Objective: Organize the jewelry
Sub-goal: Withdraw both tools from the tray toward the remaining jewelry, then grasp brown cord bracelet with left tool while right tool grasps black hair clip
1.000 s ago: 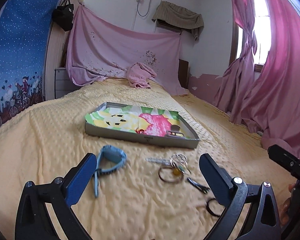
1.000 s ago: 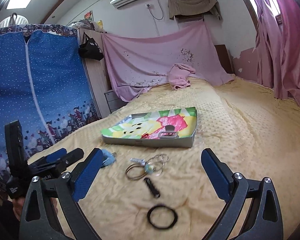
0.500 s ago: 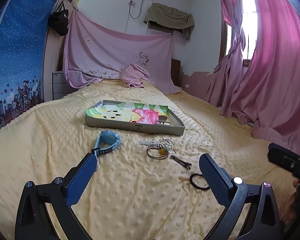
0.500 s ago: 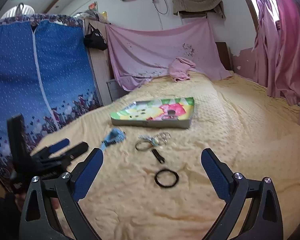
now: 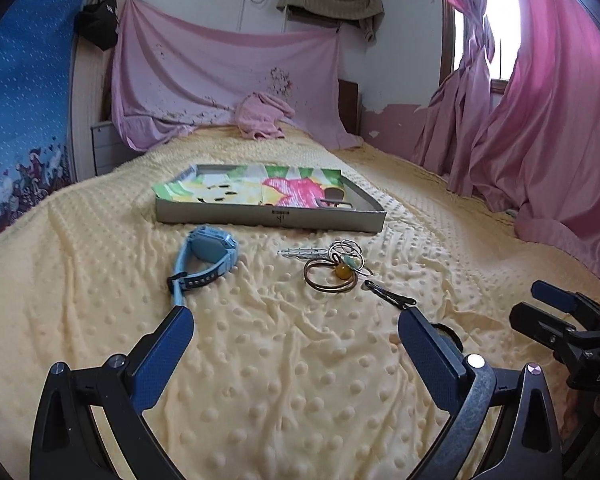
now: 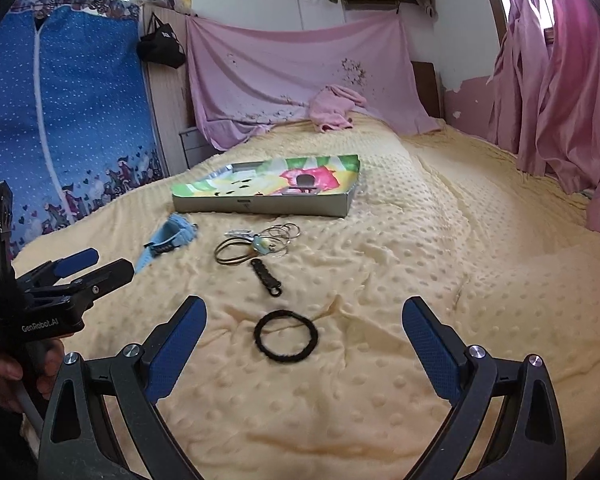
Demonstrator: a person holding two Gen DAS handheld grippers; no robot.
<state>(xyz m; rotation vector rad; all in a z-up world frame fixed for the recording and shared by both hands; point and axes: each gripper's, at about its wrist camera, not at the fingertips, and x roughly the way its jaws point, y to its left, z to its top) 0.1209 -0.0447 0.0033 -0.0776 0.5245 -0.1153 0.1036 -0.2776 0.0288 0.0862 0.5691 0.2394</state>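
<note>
Hair tie [image 6: 286, 335] between open right tongs [image 6: 303, 340], seemingly untouched

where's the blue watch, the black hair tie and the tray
blue watch [image 5: 212, 249], left wrist view, on its face
black hair tie [image 6: 286, 335], right wrist view, on the ring's band
tray [image 5: 268, 219], left wrist view, on its near wall

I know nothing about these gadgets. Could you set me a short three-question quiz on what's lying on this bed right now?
1. True or false: the blue watch already lies inside the tray.
2. Which item lies nearest the right gripper? A) the black hair tie B) the bangles C) the black clip
3. Fill in: both the left gripper and the right gripper are ____ and hold nothing.

Key: 1. False; it lies on the yellow blanket in front of the tray. 2. A. 3. open.
</note>
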